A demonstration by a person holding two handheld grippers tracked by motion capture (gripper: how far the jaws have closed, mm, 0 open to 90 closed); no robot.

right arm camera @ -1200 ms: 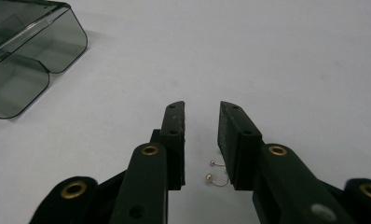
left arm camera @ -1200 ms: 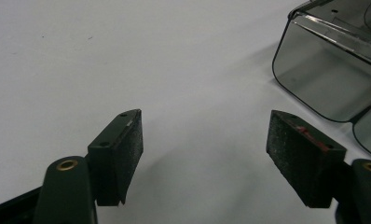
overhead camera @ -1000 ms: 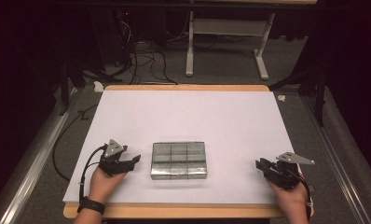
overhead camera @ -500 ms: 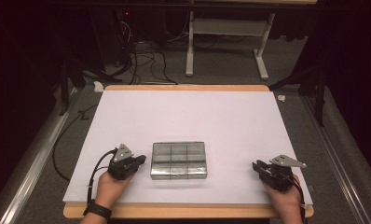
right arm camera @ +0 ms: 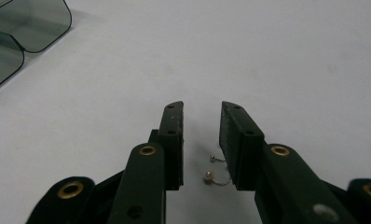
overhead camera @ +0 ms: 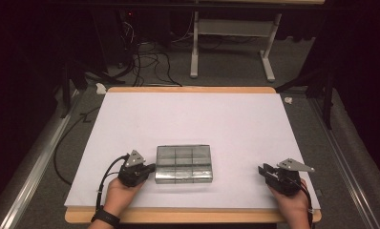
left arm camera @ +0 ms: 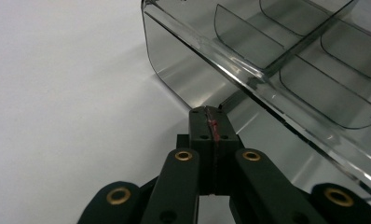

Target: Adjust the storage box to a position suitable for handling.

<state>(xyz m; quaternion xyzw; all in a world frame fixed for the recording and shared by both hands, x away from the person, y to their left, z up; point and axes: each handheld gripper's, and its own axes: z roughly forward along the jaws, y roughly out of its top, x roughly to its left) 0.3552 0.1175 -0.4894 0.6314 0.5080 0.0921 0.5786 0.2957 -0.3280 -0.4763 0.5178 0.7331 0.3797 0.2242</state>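
Nearer now: hand-held gripper (left arm camera: 210, 113), box (left arm camera: 286, 70).

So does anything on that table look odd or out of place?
One thing: a tiny pearl earring lies loose on the white table, between the open jaws of the right hand-held gripper, outside the clear compartment box.

Smoky clear organizer box (overhead camera: 184, 164) lies flat; tiny, perhaps pearl earring (right arm camera: 210, 177) apart.

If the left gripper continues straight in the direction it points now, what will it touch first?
Most likely the clear compartment box. The left gripper, jaws shut, points at the box's near side wall, with nothing between them. The tips look very close to the wall, perhaps already touching; the depth is hard to judge.
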